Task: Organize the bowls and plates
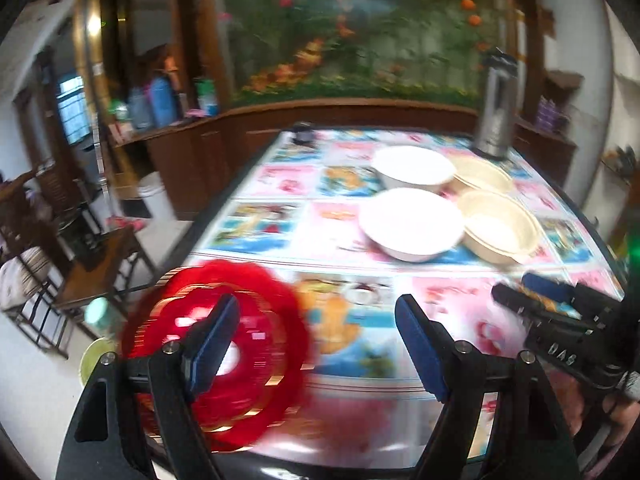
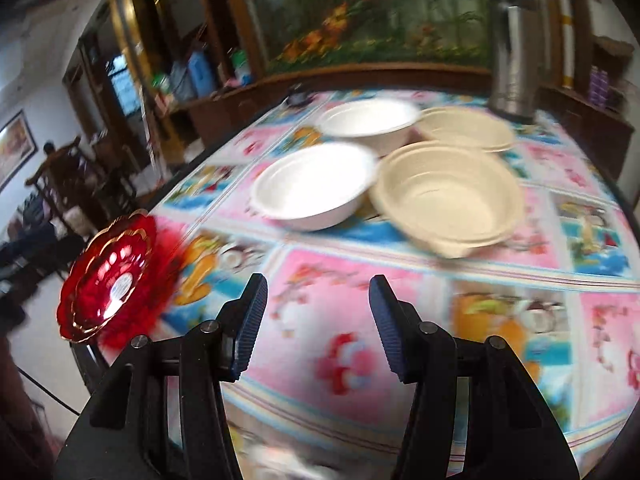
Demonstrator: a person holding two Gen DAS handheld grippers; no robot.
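A red scalloped plate [image 1: 240, 344] with gold trim lies at the table's near left corner; it also shows in the right wrist view [image 2: 116, 276]. My left gripper [image 1: 316, 344] is open, its left finger over the plate, nothing held. Two white bowls [image 1: 412, 222] [image 1: 414, 168] and two beige bowls [image 1: 498, 226] [image 1: 482, 174] sit mid-table; the right wrist view shows the near white bowl [image 2: 316, 186] and near beige bowl [image 2: 448, 196]. My right gripper [image 2: 318, 320] is open and empty above the tablecloth; it shows in the left wrist view [image 1: 532, 296].
The table [image 1: 360, 368] has a colourful cartoon cloth. A steel flask [image 1: 496, 116] stands at the far right, a small dark object [image 1: 304, 134] at the far left edge. Chairs [image 1: 100, 264] and a white bin [image 1: 154, 200] stand left of the table.
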